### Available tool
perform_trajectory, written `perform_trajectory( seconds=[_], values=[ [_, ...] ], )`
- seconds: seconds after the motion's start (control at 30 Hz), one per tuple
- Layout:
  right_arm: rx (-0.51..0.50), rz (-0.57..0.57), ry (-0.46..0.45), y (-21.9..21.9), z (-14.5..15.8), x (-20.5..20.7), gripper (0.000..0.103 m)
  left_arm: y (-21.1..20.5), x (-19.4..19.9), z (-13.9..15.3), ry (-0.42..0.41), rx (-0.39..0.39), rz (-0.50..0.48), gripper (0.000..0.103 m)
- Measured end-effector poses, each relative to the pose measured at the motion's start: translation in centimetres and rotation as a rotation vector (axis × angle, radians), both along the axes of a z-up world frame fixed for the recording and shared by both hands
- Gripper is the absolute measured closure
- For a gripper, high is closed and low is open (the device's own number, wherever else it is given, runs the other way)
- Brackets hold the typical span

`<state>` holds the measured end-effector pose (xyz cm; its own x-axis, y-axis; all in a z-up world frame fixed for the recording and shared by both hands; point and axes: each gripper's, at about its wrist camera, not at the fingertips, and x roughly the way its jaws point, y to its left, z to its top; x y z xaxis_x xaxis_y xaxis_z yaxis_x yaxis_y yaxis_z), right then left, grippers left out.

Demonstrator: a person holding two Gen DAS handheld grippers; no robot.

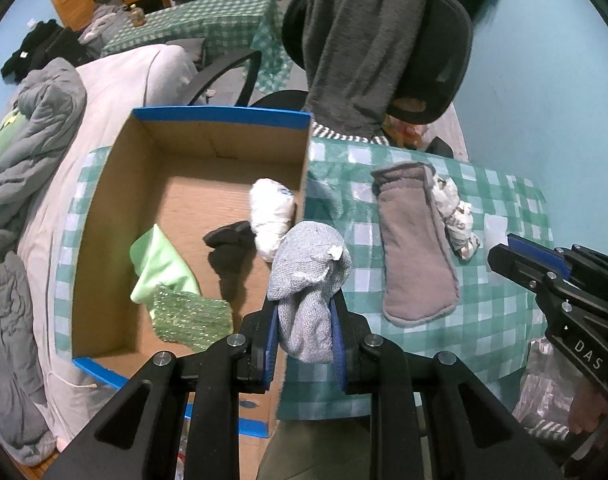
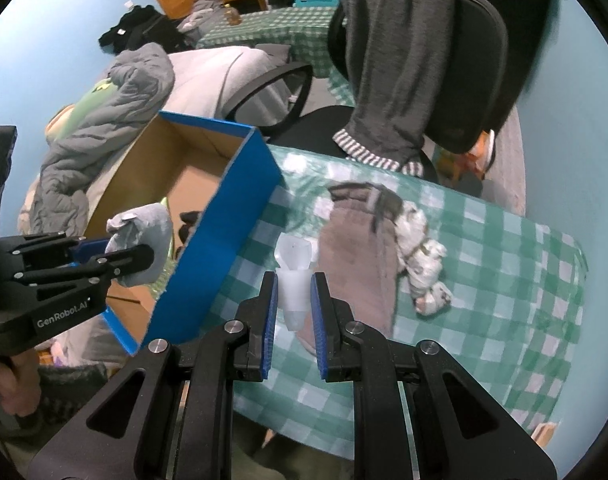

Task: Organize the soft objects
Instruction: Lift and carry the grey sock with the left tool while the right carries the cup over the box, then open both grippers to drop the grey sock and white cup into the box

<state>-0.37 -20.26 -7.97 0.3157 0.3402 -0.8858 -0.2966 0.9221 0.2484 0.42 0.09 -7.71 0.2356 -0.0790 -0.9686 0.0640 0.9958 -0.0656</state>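
My left gripper (image 1: 304,312) is shut on a light grey knitted sock bundle (image 1: 308,276), held over the right wall of the open cardboard box (image 1: 304,152); the same bundle (image 2: 141,240) shows from the side in the right wrist view. My right gripper (image 2: 293,300) is shut on a small whitish translucent piece (image 2: 293,276) above the checked tablecloth (image 2: 484,264). In the box lie a white bundle (image 1: 269,216), a black sock (image 1: 227,240), a light green cloth (image 1: 159,260) and a green sparkly piece (image 1: 189,316). A grey-brown mitt (image 1: 416,240) and a patterned white bundle (image 1: 458,220) lie on the table.
A black office chair (image 1: 436,52) draped with a dark grey garment (image 1: 364,40) stands behind the table. A bed with a grey quilt (image 1: 31,140) lies left of the box. A second checked table (image 1: 207,24) and wooden furniture stand far back. A hand (image 2: 11,384) holds the left gripper.
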Motion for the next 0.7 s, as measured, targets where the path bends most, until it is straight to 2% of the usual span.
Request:
perform_trajectory(
  seconds=[0.7],
  values=[
    [0.012, 0.158, -0.031, 7.9, 1.1, 2.1, 0.088, 5.8, -0.3, 0.4, -0.008, 0.003, 0.128, 0.080]
  ],
)
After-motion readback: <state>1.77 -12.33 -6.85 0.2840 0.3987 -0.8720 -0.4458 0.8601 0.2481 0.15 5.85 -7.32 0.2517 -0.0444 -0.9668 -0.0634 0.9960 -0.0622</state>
